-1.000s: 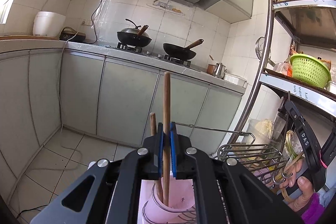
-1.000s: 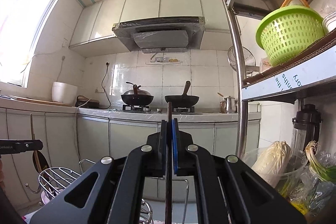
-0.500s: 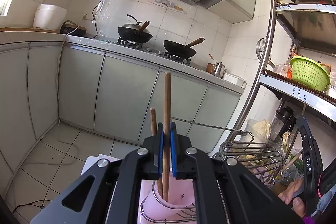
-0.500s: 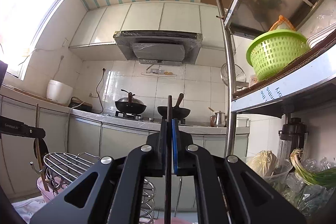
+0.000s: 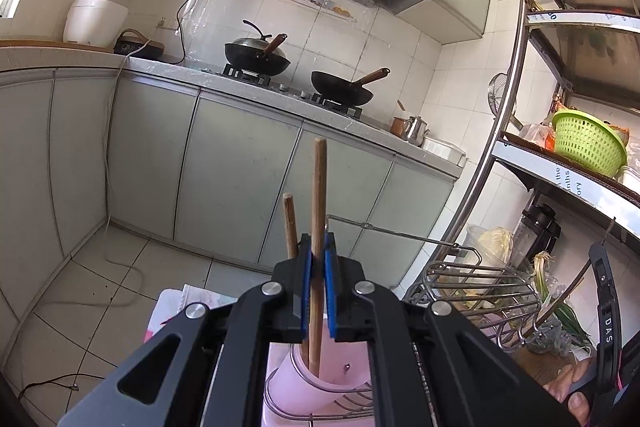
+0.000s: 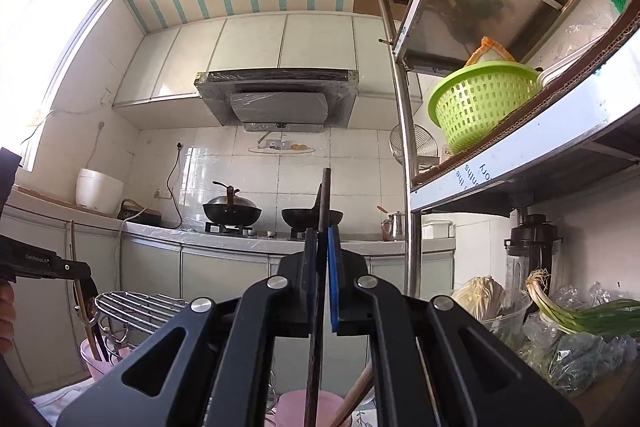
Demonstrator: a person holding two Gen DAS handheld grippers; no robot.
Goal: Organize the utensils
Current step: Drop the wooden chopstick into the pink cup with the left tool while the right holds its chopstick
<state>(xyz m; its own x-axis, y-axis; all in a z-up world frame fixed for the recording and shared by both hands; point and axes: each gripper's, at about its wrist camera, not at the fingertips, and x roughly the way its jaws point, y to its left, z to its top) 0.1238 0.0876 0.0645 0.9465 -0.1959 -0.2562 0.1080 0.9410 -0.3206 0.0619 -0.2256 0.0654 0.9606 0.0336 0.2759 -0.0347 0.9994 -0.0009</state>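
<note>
In the left wrist view my left gripper (image 5: 316,251) is shut on a light wooden stick (image 5: 319,187) that stands upright with its lower end inside a pink cup (image 5: 320,383). A second wooden handle (image 5: 289,223) leans in the same cup just behind the fingers. My right gripper (image 6: 323,239) is shut on a thin dark stick (image 6: 323,203), held upright over a pink cup (image 6: 296,403) in which another wooden handle (image 6: 352,399) leans. The right gripper (image 5: 604,307) and the hand holding it (image 5: 568,387) show at the left view's right edge.
A wire dish rack (image 6: 136,307) stands between the two grippers. To the right is a steel shelf unit (image 6: 408,187) with a green basket (image 6: 480,103), a blender (image 6: 528,251) and bagged greens (image 6: 580,323). Cabinets and a stove with two woks (image 5: 340,91) lie ahead.
The right gripper has shifted sideways and tipped upward with its dark stick; a pink cup now shows at the bottom of its view. The left gripper has stayed nearly still on its wooden stick.
</note>
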